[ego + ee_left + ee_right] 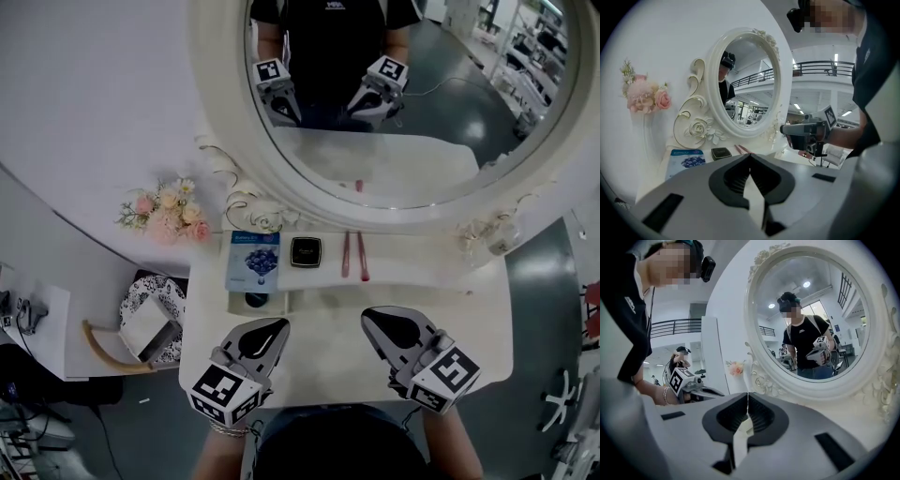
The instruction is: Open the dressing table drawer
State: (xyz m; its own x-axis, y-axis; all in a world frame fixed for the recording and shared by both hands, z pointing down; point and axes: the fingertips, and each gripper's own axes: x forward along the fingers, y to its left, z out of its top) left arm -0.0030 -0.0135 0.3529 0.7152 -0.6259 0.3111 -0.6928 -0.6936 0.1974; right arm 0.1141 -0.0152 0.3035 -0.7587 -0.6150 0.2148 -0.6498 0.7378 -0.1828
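The white dressing table [487, 319] stands under a big oval mirror [403, 94]; its drawer front is hidden below the near edge in the head view. Over the near left of the tabletop my left gripper [279, 325] is shut with nothing in it. My right gripper [368, 315] hovers over the near right, also shut and empty. In the left gripper view the jaws [750, 157] meet tip to tip, with the right gripper [806, 136] off to the side. In the right gripper view the jaws [748, 399] are closed, and the left gripper [686, 380] shows at the left.
At the back of the tabletop lie a blue packet [254, 260], a black case [306, 251] and two pink sticks [354, 255]. A small white tray [272, 302] holds a dark round thing. Pink flowers [167, 211] and a patterned basket [150, 323] are to the left.
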